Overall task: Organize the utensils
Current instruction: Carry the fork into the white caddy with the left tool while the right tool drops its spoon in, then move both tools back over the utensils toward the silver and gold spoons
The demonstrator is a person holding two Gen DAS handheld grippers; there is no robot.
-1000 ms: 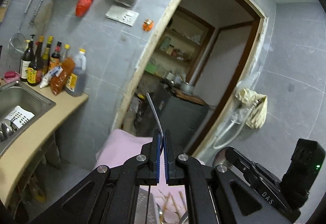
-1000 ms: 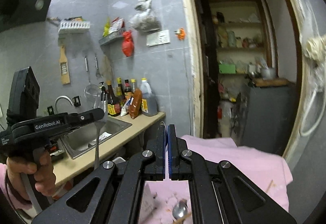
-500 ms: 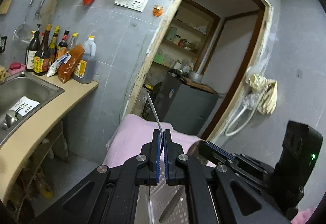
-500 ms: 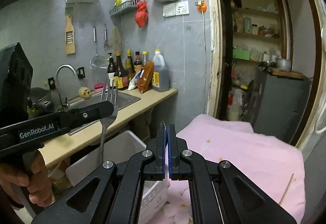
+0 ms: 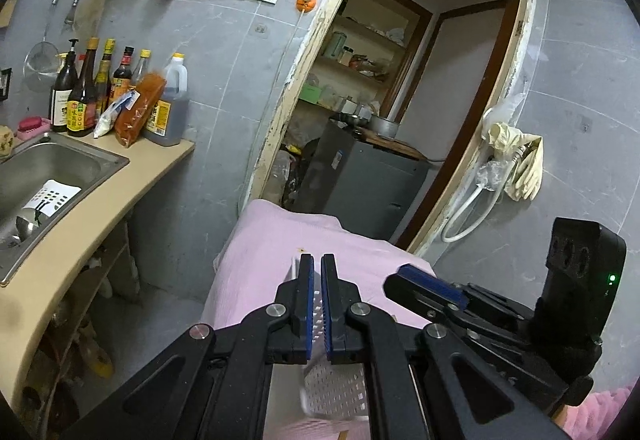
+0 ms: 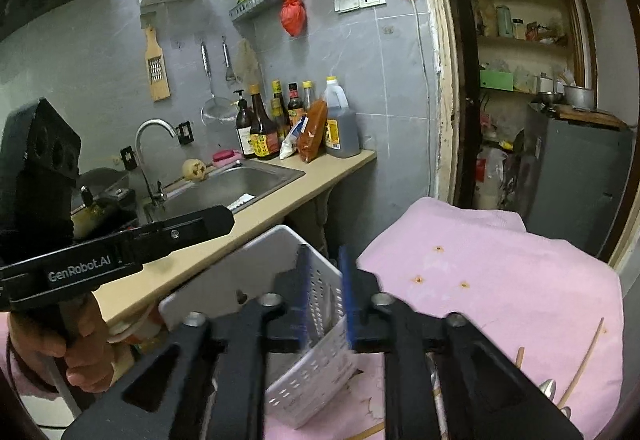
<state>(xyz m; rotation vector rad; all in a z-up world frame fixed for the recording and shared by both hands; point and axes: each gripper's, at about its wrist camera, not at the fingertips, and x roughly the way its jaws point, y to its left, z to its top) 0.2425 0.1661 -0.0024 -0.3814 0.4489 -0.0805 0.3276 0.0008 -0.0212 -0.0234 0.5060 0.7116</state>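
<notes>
Both tongs (image 5: 315,300) (image 6: 326,292) parted above white basket (image 6: 316,372)

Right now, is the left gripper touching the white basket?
Apart. In the right wrist view, the left gripper's tip ends short of the white basket's rim, with beige counter showing between them.

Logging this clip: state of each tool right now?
Left tool: slightly open, holding nothing.
Right tool: open, holding nothing.

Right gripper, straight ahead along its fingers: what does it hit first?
Most likely the white perforated basket: it fills the gap ahead of the right gripper, whose fingers stand open. Depth is unclear; past the basket are the counter edge and wall.
</notes>
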